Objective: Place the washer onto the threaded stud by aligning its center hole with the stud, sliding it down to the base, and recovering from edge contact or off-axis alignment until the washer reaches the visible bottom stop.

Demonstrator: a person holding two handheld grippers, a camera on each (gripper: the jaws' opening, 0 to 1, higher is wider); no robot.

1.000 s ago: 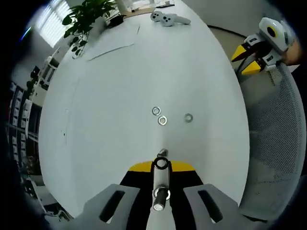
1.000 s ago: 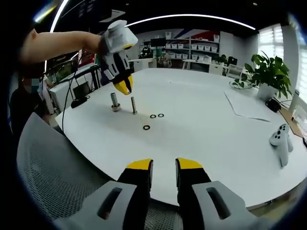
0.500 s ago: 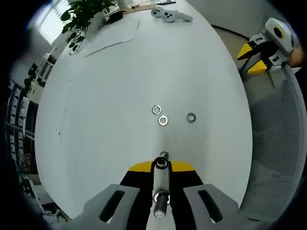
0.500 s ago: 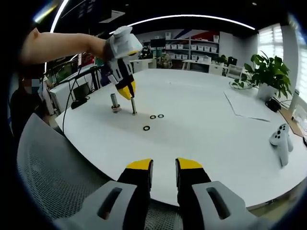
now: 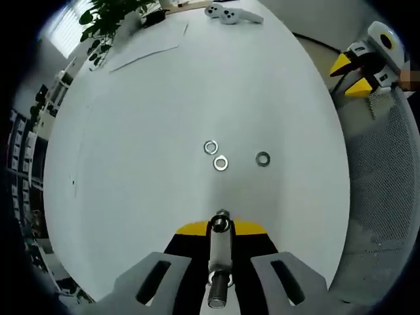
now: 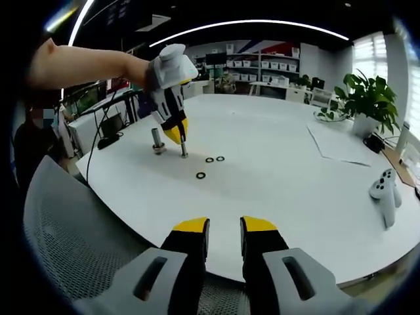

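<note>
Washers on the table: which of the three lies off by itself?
The washer nearest the table edge in the left gripper view; the other two washers lie close together as a pair.

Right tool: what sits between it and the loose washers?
Bare white tabletop only. In the right gripper view, nothing lies between the right tool and the nearest washer.

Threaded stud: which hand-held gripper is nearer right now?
Left. The left hand-held gripper is right at the threaded stud, its jaws around the top. The right hand-held gripper hangs back off the table edge.
</note>
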